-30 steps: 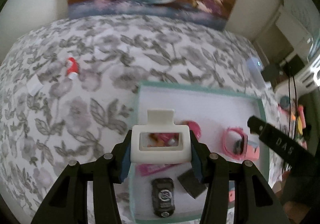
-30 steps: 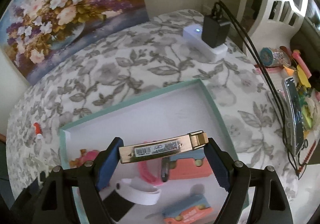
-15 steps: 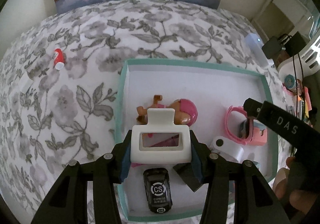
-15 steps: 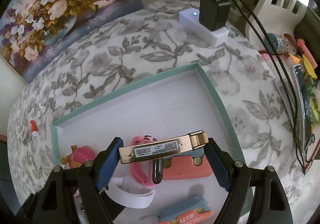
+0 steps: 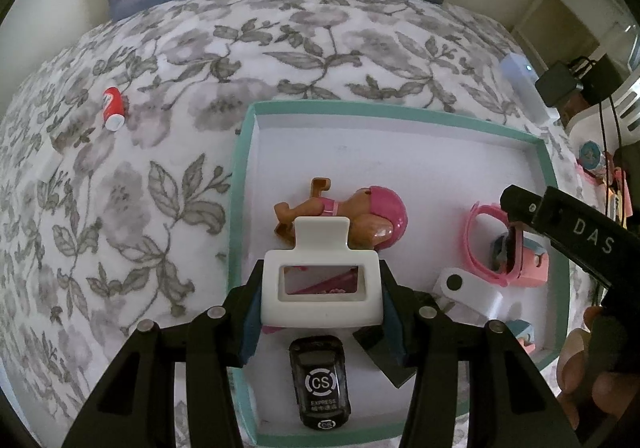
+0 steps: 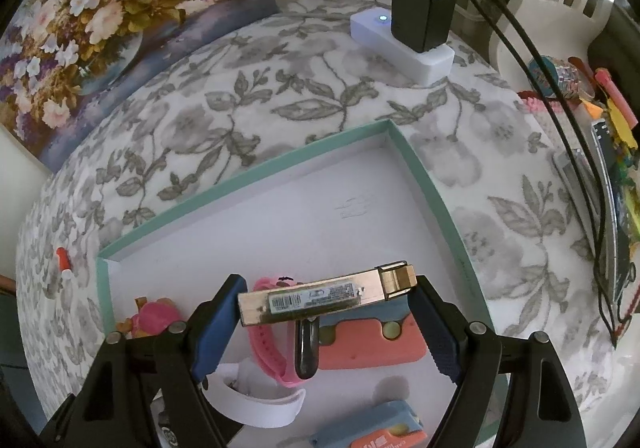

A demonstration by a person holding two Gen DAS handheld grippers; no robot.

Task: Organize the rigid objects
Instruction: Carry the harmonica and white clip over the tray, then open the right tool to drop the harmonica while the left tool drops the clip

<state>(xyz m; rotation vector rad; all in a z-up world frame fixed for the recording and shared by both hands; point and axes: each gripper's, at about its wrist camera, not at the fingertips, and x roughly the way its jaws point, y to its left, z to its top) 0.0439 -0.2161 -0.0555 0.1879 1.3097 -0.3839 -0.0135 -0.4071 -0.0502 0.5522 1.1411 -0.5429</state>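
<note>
A shallow white box with a teal rim [image 5: 240,184] lies on a flowered bedspread. My left gripper [image 5: 322,290] is shut on a white hair claw clip [image 5: 320,268] and hangs over the box's near left part, above a doll in a pink hat [image 5: 360,216] and a black toy car [image 5: 320,388]. My right gripper [image 6: 326,306] is shut on a flat gold bar with a barcode label [image 6: 326,296]. It hovers over a pink watch [image 6: 268,348] and a coral block [image 6: 368,340]. A white band [image 6: 256,404] lies near them.
A small red-and-white bottle [image 5: 113,108] lies on the bedspread left of the box. A white power strip [image 6: 400,44] with a black charger [image 6: 424,16] and cables sits beyond the box's far right corner. A flower painting [image 6: 100,16] leans at the back. Colourful clutter [image 6: 612,136] lines the right edge.
Both grippers have sunk toward the box, which now looks larger and nearer. The left view has shifted over the box, revealing the doll. Both grips are unchanged.
</note>
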